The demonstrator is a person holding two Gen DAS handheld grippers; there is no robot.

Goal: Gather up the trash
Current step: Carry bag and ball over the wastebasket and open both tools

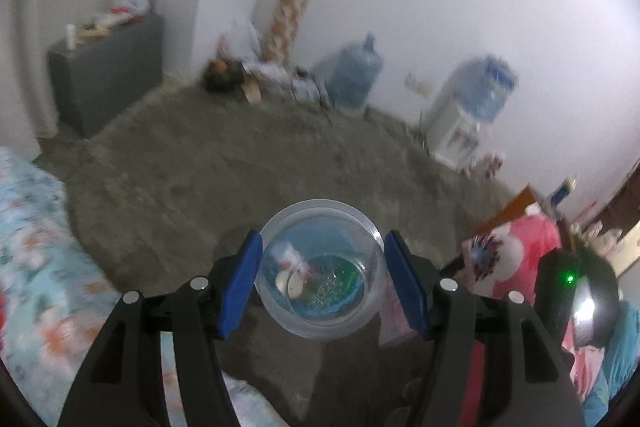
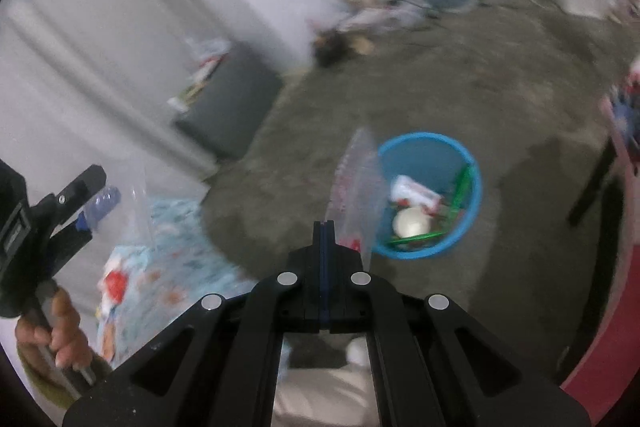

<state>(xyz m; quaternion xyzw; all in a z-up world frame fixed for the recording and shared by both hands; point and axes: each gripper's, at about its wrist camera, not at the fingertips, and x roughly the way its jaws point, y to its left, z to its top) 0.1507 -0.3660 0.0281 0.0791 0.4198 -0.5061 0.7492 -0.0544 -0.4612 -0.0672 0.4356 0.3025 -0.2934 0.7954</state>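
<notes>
left gripper (image 1: 322,287) held clear plastic cup (image 1: 320,269), fingers (image 1: 239,287) touching its sides, bin visible through cup base. right gripper (image 2: 324,227) had fingers pressed together, pinching clear plastic wrapper (image 2: 358,187) just beside blue bin (image 2: 430,147). bin stood on grey carpet (image 2: 460,67), already holding trash. judged best: centre wrapper over bin opening before release, since light film could drift past rim.
</notes>
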